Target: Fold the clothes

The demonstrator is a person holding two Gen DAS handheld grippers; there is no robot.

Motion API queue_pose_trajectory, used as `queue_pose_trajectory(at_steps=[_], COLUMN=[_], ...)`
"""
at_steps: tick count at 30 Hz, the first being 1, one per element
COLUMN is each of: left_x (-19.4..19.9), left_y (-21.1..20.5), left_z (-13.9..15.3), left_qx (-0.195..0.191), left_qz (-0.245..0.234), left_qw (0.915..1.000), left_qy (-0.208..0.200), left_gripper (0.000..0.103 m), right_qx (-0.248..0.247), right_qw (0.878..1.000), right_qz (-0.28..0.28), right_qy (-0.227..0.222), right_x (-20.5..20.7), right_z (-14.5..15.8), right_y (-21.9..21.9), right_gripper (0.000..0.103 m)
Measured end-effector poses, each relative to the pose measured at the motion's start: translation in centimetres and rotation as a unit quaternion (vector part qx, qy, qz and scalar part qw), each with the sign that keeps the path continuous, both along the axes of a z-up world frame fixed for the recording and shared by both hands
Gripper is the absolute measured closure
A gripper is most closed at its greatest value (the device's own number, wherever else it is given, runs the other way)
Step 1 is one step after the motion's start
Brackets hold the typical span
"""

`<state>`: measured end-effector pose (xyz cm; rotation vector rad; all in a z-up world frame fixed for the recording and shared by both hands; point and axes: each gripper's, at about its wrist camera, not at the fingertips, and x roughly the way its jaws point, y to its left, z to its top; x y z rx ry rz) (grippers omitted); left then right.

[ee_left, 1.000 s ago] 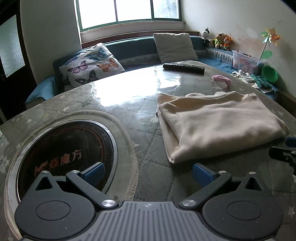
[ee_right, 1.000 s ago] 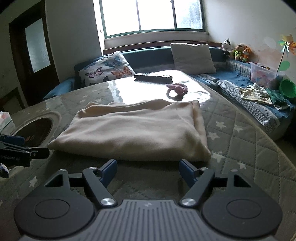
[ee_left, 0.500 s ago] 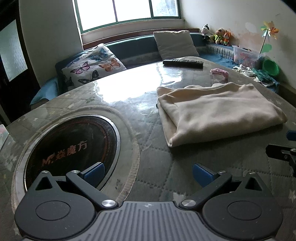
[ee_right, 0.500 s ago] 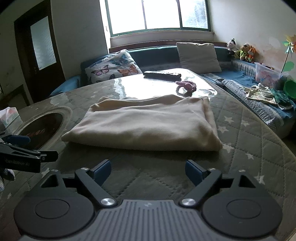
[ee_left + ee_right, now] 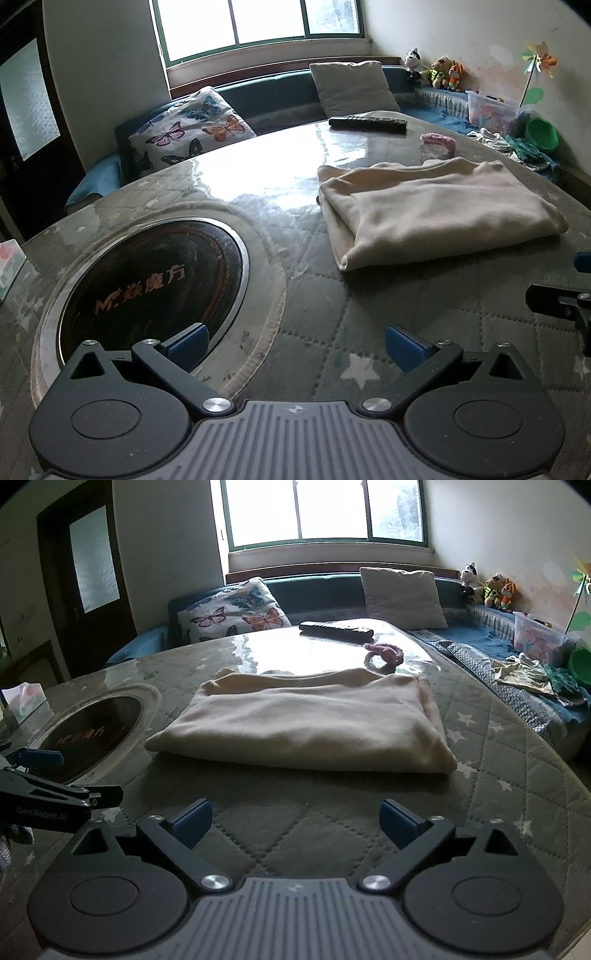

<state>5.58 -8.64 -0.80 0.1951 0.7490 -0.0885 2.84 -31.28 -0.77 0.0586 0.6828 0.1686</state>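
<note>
Here the cream-coloured fleece garment lies folded into a flat, thick rectangle on the round table with the grey-green quilted star-print cover under a glossy clear sheet, its layered edges stacked at the left side as the left wrist view shows. Neither tool touches it. The right gripper hangs just short of the garment's near folded edge, its blue-padded fingers spread wide apart with nothing between them. The left gripper sits off to the garment's left and nearer the table's rim, its fingers likewise spread and empty, over the edge of the round dark glass hotplate with orange lettering that is sunk into the tabletop. Beyond the garment, a small pink ring-shaped fabric item lies near its far edge, and a long black remote control rests further back on the shiny surface. A tissue box stands at the table's left rim. Behind the table runs a blue bench seat with a white butterfly-print cushion, a plain beige cushion, a few small plush toys in the corner and loose clothes on the right.
</note>
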Motion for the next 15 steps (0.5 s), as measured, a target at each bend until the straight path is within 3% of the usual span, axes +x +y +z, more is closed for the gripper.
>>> queue_pose_trajectory(at_steps=[15], left_x=[-1.4], left_y=[-0.2], left_z=[-0.2], left_qx=[0.013], left_qz=[-0.010], left_qw=[0.9998], left_qy=[-0.008], left_gripper=[0.000], right_qx=[-0.006], right_qw=[1.000], right_qz=[-0.007], right_qy=[0.004], right_x=[-0.7], right_z=[0.0], right_y=[0.8], right_gripper=[0.000])
